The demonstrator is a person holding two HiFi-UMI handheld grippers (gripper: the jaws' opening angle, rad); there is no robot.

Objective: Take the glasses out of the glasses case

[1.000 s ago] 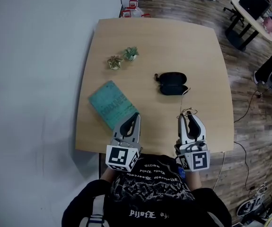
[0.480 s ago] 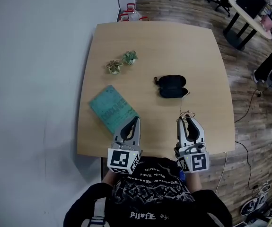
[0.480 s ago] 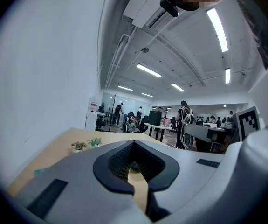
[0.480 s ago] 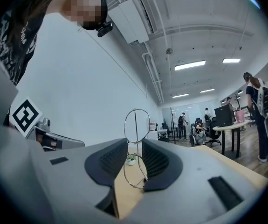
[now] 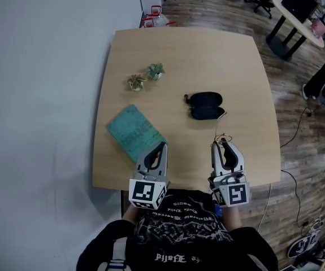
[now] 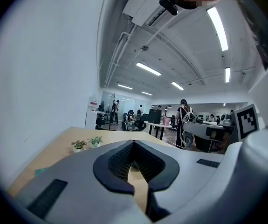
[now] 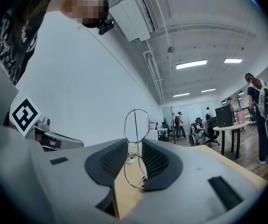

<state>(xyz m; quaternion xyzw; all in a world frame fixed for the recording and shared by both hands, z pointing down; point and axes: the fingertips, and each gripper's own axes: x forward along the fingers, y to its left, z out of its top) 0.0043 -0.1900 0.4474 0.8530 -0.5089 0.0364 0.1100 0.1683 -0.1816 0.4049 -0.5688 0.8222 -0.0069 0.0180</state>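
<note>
A black glasses case [image 5: 206, 104] lies open near the middle of the wooden table [image 5: 235, 55]. Thin wire-framed glasses [image 5: 224, 135] are out of it, held near the table's front edge. My right gripper [image 5: 222, 145] is shut on the glasses [image 7: 136, 125], and the frame stands on edge between its pads, one round lens rising above the jaws [image 7: 134, 149]. To its left my left gripper [image 5: 161, 147] hangs over the front edge, shut with nothing in it [image 6: 134, 143]. Both grippers sit well short of the case.
A teal book [image 5: 134, 131] lies at the front left, just ahead of my left gripper. Two small potted plants [image 5: 146, 77] stand behind the book, towards the left. A white wall runs along the table's left side. Office desks and people fill the far right.
</note>
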